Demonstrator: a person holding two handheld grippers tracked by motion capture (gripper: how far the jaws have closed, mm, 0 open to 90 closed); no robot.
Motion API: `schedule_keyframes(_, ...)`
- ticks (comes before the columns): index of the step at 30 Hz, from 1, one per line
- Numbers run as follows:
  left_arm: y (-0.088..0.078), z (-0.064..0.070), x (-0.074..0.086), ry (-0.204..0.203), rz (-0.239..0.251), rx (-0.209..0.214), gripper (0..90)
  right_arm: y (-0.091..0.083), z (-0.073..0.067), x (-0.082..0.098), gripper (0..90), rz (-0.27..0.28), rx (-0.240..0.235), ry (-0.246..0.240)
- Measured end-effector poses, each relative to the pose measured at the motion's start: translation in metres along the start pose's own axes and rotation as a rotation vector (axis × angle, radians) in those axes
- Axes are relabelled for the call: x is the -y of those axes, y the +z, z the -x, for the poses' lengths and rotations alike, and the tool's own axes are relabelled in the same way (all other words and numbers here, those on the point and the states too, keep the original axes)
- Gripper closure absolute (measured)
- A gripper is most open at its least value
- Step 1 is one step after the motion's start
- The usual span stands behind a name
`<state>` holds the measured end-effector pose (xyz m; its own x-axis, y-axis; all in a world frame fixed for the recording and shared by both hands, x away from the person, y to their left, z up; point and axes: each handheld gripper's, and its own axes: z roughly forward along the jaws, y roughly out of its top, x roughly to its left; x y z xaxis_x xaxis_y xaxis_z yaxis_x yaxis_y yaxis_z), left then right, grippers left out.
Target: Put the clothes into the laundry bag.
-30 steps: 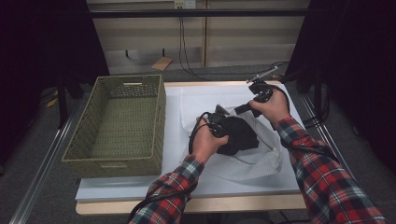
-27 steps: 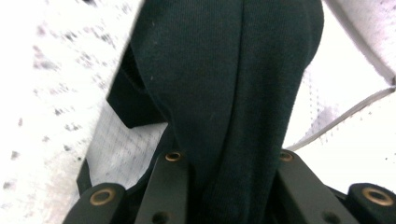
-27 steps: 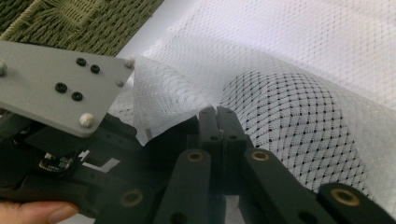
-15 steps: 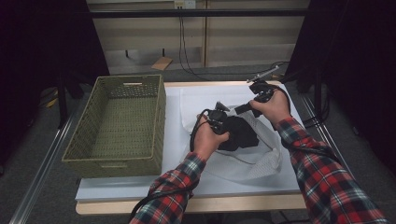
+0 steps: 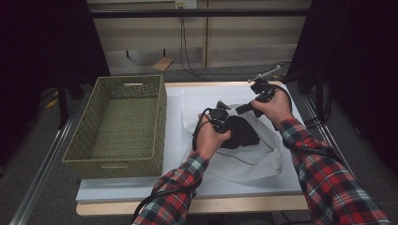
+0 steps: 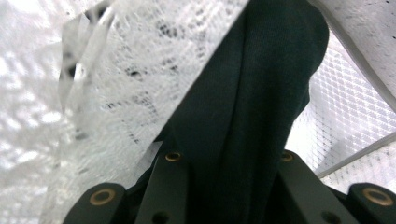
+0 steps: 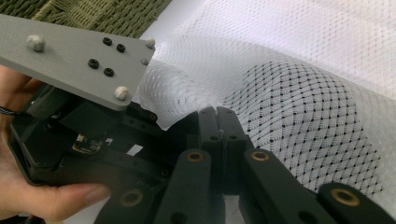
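Note:
A white mesh bag [image 5: 251,161] lies on the white table cover with a dark garment [image 5: 241,133] partly inside its mouth. My left gripper [image 5: 224,123] is shut on the dark garment [image 6: 261,93], which runs up between its jaws under the mesh [image 6: 116,93]. My right gripper [image 5: 241,109] is shut on the bag's upper edge and holds it raised. In the right gripper view its jaws [image 7: 217,114] press together on the mesh [image 7: 303,102]. The left gripper's grey plate [image 7: 79,51] sits close beside them.
A green woven basket [image 5: 117,154] stands empty on the left part of the table, close to the bag. The white cover [image 5: 178,187] reaches the table's near edge. Cables hang behind the table's far side.
My left hand has edged slightly forward and right with the garment, deeper under the mesh. The right gripper has stayed in place on the bag's edge.

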<state>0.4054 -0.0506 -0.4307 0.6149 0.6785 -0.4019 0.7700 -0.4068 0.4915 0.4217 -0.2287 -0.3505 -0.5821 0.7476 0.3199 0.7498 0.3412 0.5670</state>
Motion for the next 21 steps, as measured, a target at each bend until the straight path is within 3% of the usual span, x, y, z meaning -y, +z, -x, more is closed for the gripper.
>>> schedule_keyframes(3,-0.0002,-0.0009,-0.0014,0.002,0.009,-0.006,77.4,-0.0007,0.0001,-0.0001,90.0,0.000,0.001,0.000)
schedule_keyframes(4,0.0010,-0.0002,-0.0019,-0.017,0.025,-0.004,77.4,-0.0013,0.0006,0.0001,90.0,-0.002,0.000,0.002)
schedule_keyframes(6,-0.0001,-0.0014,-0.0027,0.004,0.017,-0.015,77.4,-0.0014,0.0007,0.0004,90.0,0.001,0.000,0.002)
schedule_keyframes(7,0.0009,-0.0006,-0.0029,-0.010,0.028,-0.017,77.4,-0.0016,0.0009,0.0004,90.0,0.000,-0.002,0.004)
schedule_keyframes(9,0.0006,-0.0020,-0.0037,0.002,0.018,-0.016,77.3,-0.0018,0.0009,0.0004,90.0,0.004,0.000,0.002)
schedule_keyframes(11,0.0021,-0.0013,-0.0042,-0.022,0.035,-0.010,77.3,-0.0018,0.0008,0.0004,90.0,0.003,0.002,0.001)
schedule_keyframes(12,0.0011,-0.0029,-0.0047,-0.002,0.018,-0.014,77.3,-0.0019,0.0009,0.0004,90.0,0.004,0.000,0.003)
schedule_keyframes(21,0.0018,-0.0039,-0.0075,-0.007,0.022,-0.017,77.2,-0.0012,0.0008,0.0005,90.0,0.002,0.001,0.003)
